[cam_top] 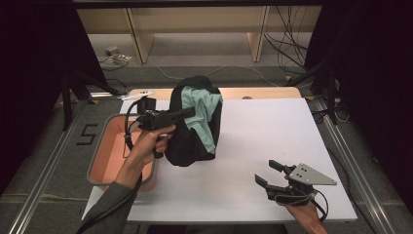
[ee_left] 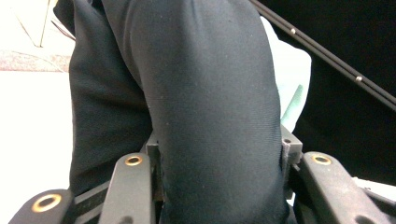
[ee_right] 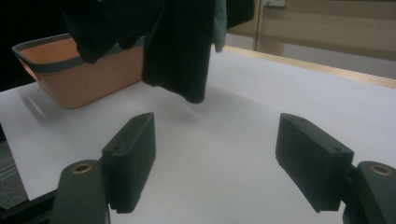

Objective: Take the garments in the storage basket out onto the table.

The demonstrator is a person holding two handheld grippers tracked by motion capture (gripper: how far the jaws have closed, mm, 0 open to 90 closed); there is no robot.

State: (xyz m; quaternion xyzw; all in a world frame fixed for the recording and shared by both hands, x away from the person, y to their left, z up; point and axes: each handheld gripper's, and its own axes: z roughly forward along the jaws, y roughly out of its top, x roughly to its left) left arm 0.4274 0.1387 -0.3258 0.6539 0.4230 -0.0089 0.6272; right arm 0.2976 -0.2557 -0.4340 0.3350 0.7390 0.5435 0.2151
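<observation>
The left gripper (cam_top: 187,113) was up in the air, and its fingers (ee_left: 135,186) were clenched tight on a black cloth (cam_top: 187,141). The cloth was dark with a light green part (cam_top: 204,114) showing on its top and right side. It hung down in a big bunch from the fingers, and in the right gripper view its lowest tip (ee_right: 194,95) hung above the white desk (cam_top: 263,141) and cast a soft shadow on it. In the left gripper view, a thick fold of the black cloth (ee_left: 210,116) filled the gap between the 2 fingers and pressed against both of them.

In the high view, the cloth sat toward 10 o'clock from the middle of the desk. An orange tub (cam_top: 109,151) with a grey rim stood at the left edge of the desk, toward 9 o'clock from the cloth and just beside it. The person's left hand (cam_top: 148,144) held the gripper over the tub's right side.

The right gripper (cam_top: 268,173) rested low near the front right of the desk, toward 4 o'clock from the cloth and well apart from it. Its fingers (ee_right: 130,158) were spread wide and released, with bare white desk between them.
</observation>
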